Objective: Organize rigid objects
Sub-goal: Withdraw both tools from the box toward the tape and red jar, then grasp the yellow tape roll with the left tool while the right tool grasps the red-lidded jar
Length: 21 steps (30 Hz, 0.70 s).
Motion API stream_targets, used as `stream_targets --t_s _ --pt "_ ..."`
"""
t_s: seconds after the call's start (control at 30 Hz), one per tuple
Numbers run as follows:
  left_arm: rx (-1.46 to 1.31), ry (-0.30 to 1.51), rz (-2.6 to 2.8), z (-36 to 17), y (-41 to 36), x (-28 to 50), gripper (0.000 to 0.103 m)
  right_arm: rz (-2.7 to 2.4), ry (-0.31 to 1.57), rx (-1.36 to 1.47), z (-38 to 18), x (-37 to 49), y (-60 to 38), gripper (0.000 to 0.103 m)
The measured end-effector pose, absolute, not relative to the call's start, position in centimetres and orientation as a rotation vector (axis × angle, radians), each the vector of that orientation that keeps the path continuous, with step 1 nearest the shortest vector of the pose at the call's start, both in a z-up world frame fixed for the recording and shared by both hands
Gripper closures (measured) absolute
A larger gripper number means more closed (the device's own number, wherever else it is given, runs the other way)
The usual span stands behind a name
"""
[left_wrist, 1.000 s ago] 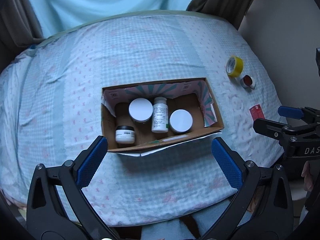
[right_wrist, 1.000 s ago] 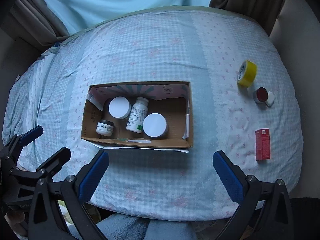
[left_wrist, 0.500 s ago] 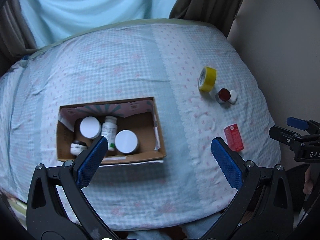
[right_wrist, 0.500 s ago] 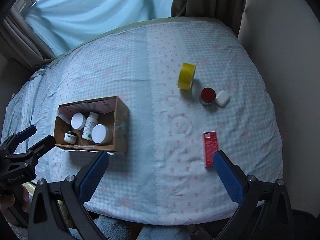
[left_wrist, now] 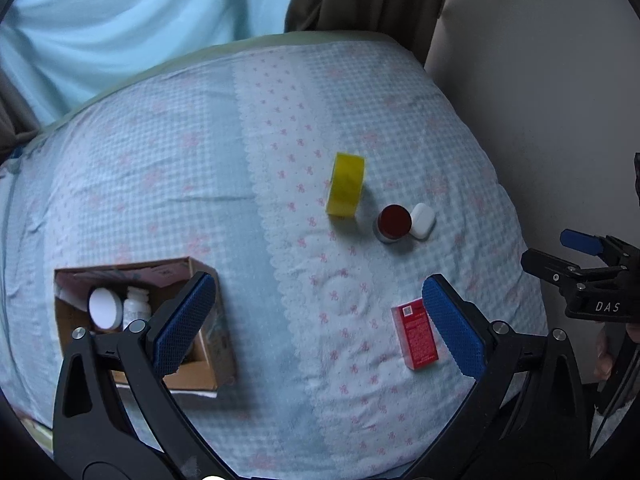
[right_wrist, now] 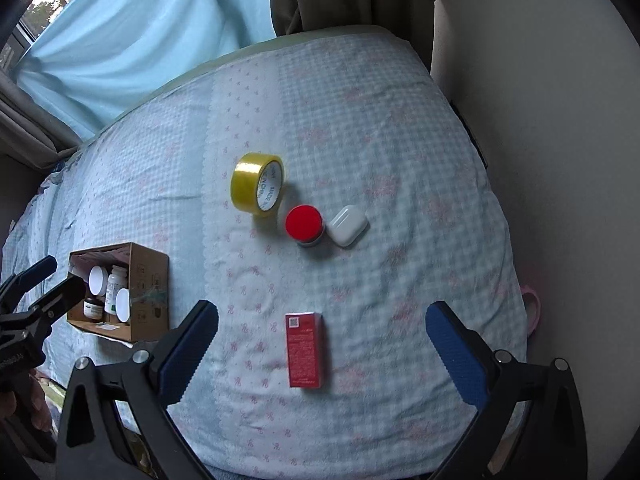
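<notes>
A cardboard box (left_wrist: 208, 372) (right_wrist: 150, 280) with white jars and a bottle inside sits at the left of the bed. A yellow tape roll (left_wrist: 346, 184) (right_wrist: 258, 188), a red-lidded jar (left_wrist: 395, 222) (right_wrist: 304, 224), a white earbud case (left_wrist: 423, 221) (right_wrist: 347, 225) and a red carton (left_wrist: 416, 334) (right_wrist: 305, 350) lie on the right part. My left gripper (left_wrist: 320, 320) is open and empty above the bed. My right gripper (right_wrist: 322, 356) is open and empty, its fingers either side of the red carton, above it.
The bed has a blue checked sheet (left_wrist: 160, 184) (right_wrist: 400, 140). A wall (left_wrist: 540, 60) (right_wrist: 540, 100) stands close on the right. Curtains (left_wrist: 120, 20) (right_wrist: 140, 40) hang behind the far edge.
Both grippers have swung right, from over the box to over the loose items. The box has shifted to the left of both views. Both grippers stay open.
</notes>
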State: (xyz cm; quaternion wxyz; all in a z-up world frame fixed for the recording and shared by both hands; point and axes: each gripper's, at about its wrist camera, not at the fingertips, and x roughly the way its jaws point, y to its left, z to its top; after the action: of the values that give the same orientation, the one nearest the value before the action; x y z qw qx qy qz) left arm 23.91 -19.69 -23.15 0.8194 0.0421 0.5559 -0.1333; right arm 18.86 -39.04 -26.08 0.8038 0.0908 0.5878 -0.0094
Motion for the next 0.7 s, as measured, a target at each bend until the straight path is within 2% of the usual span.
stream_targets --t_s 0.2,0.6,0.67,0.7 --pt "0.124 1.221 -0.319 -26.6 -22.7 30.0 0.000 0.077 1.204 0.099 -29.1 22.0 -40.4 0.000" --pt "0.135 1.370 -0.363 -37.9 -26.2 39.2 0.001 0.253 1.204 -0.105 -38.8 27.4 -38.2 0.000" --pt "0.137 1.393 -0.367 -39.8 -26.6 39.7 0.004 0.280 1.208 -0.132 -40.5 28.0 -37.5 0.000" --pt "0.136 1.404 -0.369 -40.6 -26.6 39.9 0.010 0.293 1.209 -0.143 -41.3 28.3 -37.2 0.001"
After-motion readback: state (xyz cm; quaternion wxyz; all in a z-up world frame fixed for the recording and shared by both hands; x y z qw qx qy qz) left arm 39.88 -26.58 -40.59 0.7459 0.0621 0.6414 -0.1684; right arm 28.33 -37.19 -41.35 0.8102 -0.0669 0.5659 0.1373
